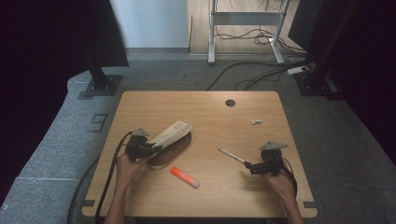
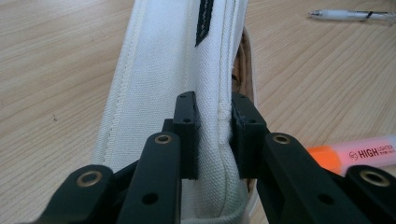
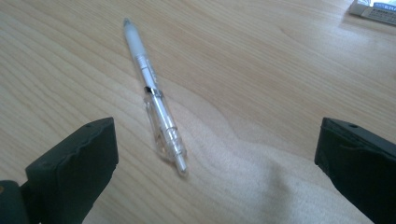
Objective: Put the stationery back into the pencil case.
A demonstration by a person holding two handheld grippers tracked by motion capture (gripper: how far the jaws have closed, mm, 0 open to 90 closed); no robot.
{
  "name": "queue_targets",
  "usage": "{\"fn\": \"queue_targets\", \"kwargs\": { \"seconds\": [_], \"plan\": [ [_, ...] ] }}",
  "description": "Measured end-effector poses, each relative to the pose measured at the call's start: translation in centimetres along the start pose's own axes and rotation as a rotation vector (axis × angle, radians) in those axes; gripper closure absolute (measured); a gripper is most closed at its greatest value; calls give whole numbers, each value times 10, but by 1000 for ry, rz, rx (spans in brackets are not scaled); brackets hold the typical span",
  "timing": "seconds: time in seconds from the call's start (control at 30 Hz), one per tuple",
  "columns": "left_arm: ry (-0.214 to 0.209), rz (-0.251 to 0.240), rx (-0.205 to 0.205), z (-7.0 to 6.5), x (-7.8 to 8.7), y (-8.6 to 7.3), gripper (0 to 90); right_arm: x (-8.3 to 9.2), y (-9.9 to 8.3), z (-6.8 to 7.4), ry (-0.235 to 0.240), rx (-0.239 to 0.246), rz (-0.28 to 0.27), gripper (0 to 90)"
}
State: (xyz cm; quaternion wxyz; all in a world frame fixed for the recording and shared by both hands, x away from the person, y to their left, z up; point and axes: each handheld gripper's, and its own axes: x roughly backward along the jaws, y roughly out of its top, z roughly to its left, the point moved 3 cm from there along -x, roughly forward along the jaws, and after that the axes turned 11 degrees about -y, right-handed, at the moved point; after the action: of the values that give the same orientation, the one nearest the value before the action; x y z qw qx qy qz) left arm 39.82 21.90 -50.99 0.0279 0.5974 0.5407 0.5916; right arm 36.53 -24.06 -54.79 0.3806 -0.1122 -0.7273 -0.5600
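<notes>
left claw [image 2: 212,126]: jaws pinched on the upper flap of the cream canvas pencil case [image 2: 173,74], one pad on each side of the stitched seam near the zip edge. in the high view the left claw [image 1: 148,148] sits at the case's near-left end, and the pencil case [image 1: 173,133] lies on the left half of the wooden bench [image 1: 210,107], its flap lifted and slanting up toward the far right, with the dark brown inside showing under it.

right claw [image 3: 215,154]: jaws stand wide apart, nothing between the pads. the clear ballpoint pen [image 3: 154,98] lies flat on the bench just ahead of the jaws, closer to the left jaw, its push-button end toward the camera and its tip pointing away. in the high view the right claw [image 1: 250,167] is at the right of the bench, with the pen [image 1: 229,154] just beyond its tips, slanting toward the far left; whether they touch cannot be told there.

orange highlighter [image 1: 184,177]: lies on the bench just in front of the pencil case, between the two hands, apart from both claws; in the left gripper view the highlighter [image 2: 355,154] shows its printed label beside the right jaw.

white eraser [image 1: 256,122]: on the bench beyond the right claw, well apart from the pen.
</notes>
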Motion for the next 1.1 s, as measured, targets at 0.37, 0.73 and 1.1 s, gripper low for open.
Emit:
{"fn": "queue_targets", "kwargs": {
  "seconds": [0.37,0.73,1.1],
  "plan": [
    [-5,1,-6,0,-1,0,750,-8,14,-9,5,-46,0,0],
    [-5,3,-11,-1,-1,-1,745,-17,27,-20,-13,-30,-1,7],
    [-7,2,-13,-1,-1,-1,739,-26,39,-30,-31,-32,-6,31]
  ]
}}
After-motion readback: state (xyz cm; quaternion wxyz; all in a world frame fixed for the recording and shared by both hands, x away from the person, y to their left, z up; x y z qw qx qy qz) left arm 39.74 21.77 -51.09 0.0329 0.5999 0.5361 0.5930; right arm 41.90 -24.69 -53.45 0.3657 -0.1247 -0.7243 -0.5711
